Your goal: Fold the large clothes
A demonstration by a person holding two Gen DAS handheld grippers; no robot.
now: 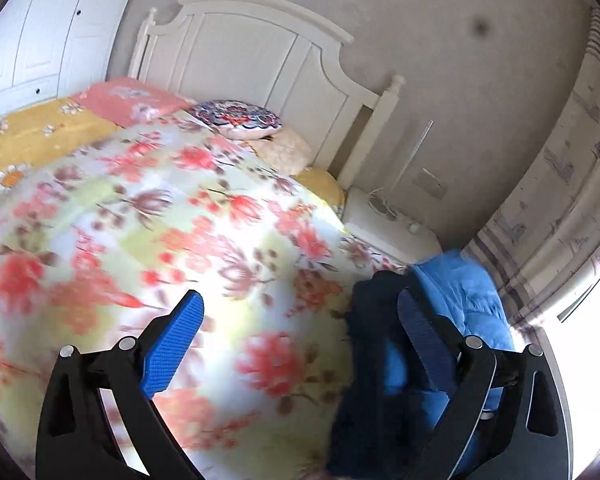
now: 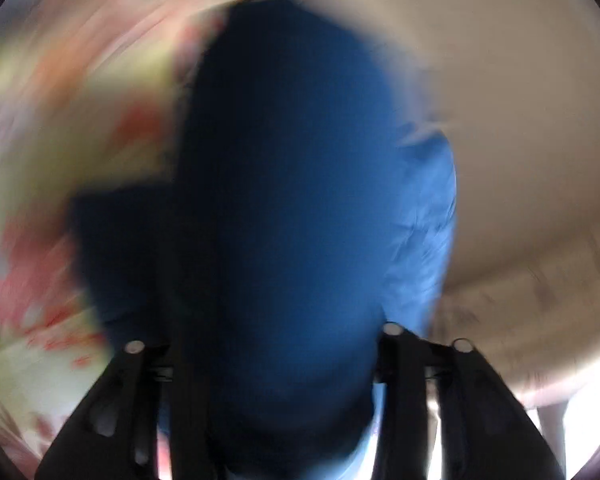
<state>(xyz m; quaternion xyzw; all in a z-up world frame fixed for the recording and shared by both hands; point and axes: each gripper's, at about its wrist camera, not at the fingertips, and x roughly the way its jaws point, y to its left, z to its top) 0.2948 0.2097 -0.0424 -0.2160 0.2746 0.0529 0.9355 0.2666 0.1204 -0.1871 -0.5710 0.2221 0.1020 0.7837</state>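
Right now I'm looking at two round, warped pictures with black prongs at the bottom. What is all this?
Those prongs are two-finger grippers that a person holds, one per hand. Each carries a wide-angle camera looking along its fingers, hence the round, bent views. The left gripper is wide open with nothing pinched, over a bed with a floral blanket; pillows lie near the white headboard. A blue garment sits at the bed's right edge. The other picture, from the right gripper, is badly blurred: the garment fills its middle, and whether it is gripped I cannot tell.
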